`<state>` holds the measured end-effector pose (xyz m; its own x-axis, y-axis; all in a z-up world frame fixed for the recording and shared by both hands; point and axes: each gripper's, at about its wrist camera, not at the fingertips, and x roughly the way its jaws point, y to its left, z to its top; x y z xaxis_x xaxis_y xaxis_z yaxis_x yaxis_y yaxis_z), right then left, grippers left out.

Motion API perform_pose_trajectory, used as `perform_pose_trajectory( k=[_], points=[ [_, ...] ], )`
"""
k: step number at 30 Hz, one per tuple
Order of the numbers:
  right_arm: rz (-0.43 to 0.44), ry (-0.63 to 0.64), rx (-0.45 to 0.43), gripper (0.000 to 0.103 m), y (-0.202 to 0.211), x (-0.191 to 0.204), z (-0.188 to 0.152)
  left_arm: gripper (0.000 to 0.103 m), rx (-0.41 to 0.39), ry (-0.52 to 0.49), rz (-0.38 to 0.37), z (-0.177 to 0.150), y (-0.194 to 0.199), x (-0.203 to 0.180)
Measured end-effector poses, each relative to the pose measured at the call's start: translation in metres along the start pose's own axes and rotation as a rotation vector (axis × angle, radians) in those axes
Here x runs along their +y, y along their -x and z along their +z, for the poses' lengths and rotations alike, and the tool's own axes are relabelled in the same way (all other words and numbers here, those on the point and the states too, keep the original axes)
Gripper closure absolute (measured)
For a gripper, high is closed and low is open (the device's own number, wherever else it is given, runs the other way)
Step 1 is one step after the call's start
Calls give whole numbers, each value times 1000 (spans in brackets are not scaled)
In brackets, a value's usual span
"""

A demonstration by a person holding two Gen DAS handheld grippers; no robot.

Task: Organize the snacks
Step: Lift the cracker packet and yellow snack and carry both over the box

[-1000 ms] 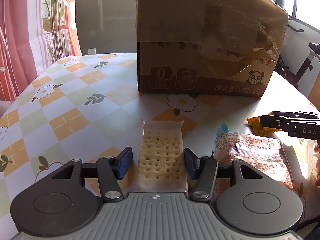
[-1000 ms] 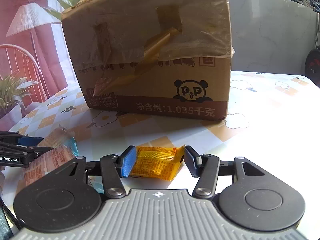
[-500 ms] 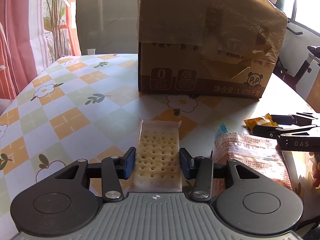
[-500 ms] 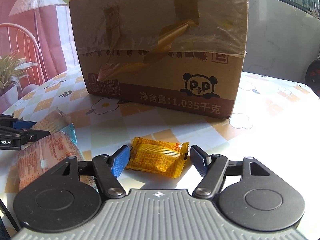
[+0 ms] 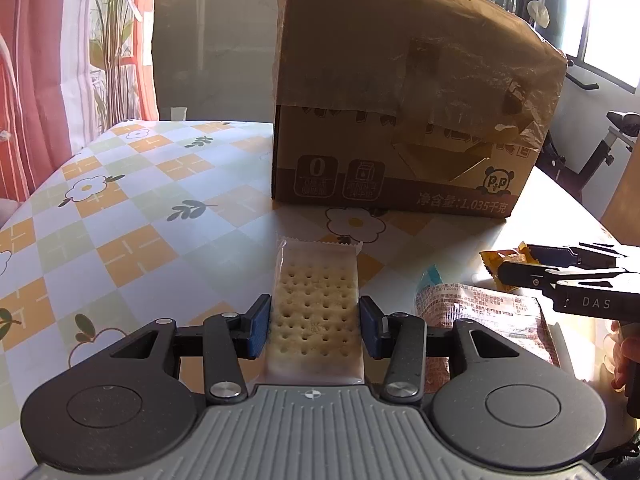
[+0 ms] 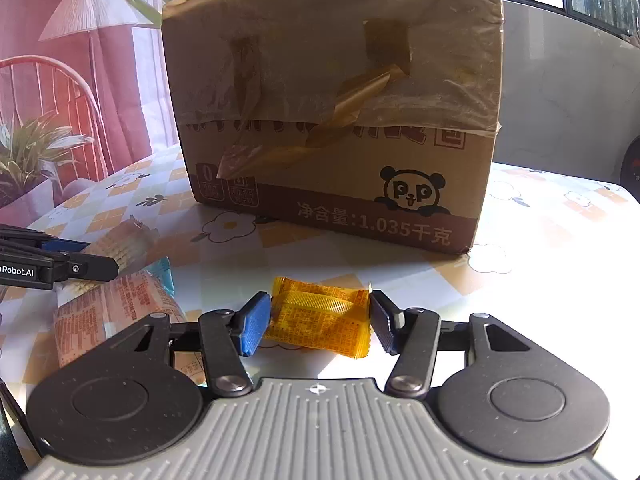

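Biggest thing in front of me is the cardboard box (image 5: 404, 92), taped up, panda logo on its lower band, standing on the checked, flowered tablecloth (image 5: 120, 216). Both my cameras face it across the table.

Next down, the pinkish printed snack bag (image 5: 492, 320) lies flat on the cloth between my two tools, a blue end showing at its far tip; from the right wrist camera it sits to the left of my fingers (image 6: 120, 312).

Now the cracker pack (image 5: 316, 308): clear wrapper, dotted crackers inside, lying lengthwise toward the box. My left gripper (image 5: 316, 328) has its blue pads pressed against both long sides of the pack — closed onto it, pack resting on the table.

Smallest, the orange candy packet (image 6: 320, 320), lying on the cloth just ahead of the box's front. My right gripper (image 6: 316, 320) straddles it; the left pad touches the wrapper's edge, the right pad meets the crimped end. Fingers narrow, pinching the packet by its ends.
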<state>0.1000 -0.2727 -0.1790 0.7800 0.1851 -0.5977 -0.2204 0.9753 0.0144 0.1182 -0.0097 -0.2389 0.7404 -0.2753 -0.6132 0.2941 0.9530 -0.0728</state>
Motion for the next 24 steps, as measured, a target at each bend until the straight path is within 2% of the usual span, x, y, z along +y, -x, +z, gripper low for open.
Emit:
perform_pose_trajectory(
  k=[8, 15, 24],
  points=[
    [13, -33, -37, 46, 6, -5, 0, 54, -21, -14, 5, 2, 4, 0],
    [25, -79, -81, 46, 18, -15, 13, 54, -114, -38, 11, 29, 27, 1],
    [80, -44, -307, 46, 73, -19, 86, 54, -268, -85, -54, 88, 60, -10]
  ],
)
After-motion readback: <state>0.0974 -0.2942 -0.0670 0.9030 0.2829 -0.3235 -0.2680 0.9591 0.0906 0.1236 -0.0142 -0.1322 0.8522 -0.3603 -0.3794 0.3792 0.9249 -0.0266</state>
